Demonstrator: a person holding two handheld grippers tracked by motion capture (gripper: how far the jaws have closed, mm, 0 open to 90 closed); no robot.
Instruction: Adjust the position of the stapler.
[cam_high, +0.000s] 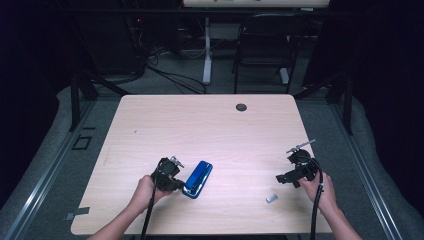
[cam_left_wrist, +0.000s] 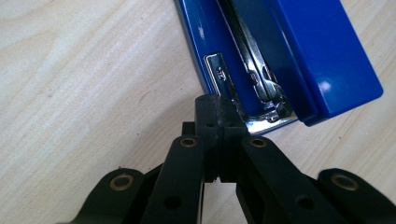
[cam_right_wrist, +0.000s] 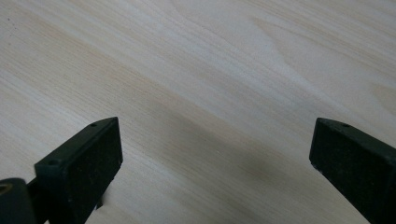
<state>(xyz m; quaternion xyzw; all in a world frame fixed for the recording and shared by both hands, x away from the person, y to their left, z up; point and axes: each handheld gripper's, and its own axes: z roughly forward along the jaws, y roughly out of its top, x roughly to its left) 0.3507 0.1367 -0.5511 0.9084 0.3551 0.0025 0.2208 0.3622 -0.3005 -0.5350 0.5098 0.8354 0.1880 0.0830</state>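
Near the table's front edge, the blue stapler (cam_high: 198, 179) lay angled away, touching my clenched, empty left gripper (cam_left_wrist: 219, 112); my right gripper (cam_right_wrist: 212, 154), jaws spread, hovered well apart.

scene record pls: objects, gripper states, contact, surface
surface: light wood table
main object: blue stapler, lying flat, metal staple track exposed
small item: strip of staples, apart from both grippers
left gripper: jaws shut, tips at the stapler's front end, against its base
right gripper: jaws wide open over bare wood, holding nothing
table detail: dark round grommet near far edge
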